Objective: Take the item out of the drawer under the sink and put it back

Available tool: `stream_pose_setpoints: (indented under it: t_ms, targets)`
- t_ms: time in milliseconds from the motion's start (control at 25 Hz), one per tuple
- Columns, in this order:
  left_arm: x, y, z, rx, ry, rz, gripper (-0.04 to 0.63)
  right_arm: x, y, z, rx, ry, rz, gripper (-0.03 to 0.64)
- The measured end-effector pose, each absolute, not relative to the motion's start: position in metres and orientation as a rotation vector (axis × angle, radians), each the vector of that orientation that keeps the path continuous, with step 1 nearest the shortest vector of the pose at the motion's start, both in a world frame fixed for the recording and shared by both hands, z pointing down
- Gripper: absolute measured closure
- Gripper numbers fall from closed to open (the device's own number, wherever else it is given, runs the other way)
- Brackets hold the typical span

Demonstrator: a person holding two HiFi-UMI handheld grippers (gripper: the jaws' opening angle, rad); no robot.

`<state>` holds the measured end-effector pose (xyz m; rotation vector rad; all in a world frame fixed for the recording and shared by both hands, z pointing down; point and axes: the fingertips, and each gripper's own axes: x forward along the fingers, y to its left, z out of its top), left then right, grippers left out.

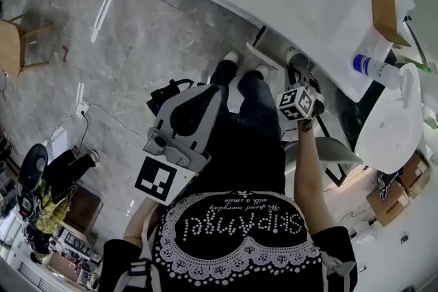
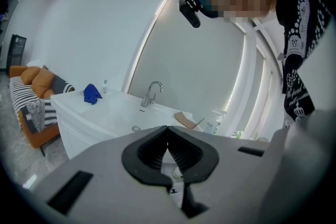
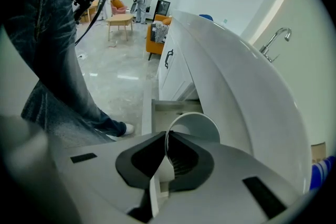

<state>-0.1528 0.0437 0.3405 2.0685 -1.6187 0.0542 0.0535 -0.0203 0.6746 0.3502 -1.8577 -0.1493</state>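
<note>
The right claw [image 3: 167, 140] is pinched almost shut on the thin rim of a white cup [image 3: 195, 124]. The cup hangs tipped just above the open drawer [image 3: 157, 107], at twelve o'clock from the claw and under the worktop [image 3: 236, 86], while the left claw [image 2: 168, 136] is closed on nothing. The cup looks light, stiff and smooth-walled, so it may swivel or slip. The surest hold is probably deep on the rim, one pad inside and one outside.

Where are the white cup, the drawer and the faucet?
white cup [image 3: 199, 127]: right gripper view, its wall.
drawer [image 3: 145, 113]: right gripper view, its front panel.
faucet [image 2: 147, 96]: left gripper view, its stem.
</note>
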Motion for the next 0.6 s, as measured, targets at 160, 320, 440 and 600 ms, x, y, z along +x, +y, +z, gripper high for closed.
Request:
stream_pose_setpoints:
  t_ms: [160,320,440,600]
  targets:
    - [-0.15,0.045,0.342,2.059,-1.621,0.062,0.591,0.053,-0.023,0.685,0.333,-1.855,-0.147,0.591]
    - [-0.148,0.049,0.345,2.035,-1.632,0.06,0.591,0.056,-0.029,0.694,0.322,-1.848,-0.144,0.591]
    - [-0.147,0.051,0.347,2.01,-1.644,0.058,0.591,0.059,-0.035,0.701,0.312,-1.84,-0.137,0.591]
    - [-0.146,0.055,0.348,1.989,-1.66,0.063,0.591,0.057,-0.04,0.711,0.272,-1.83,-0.135,0.591]
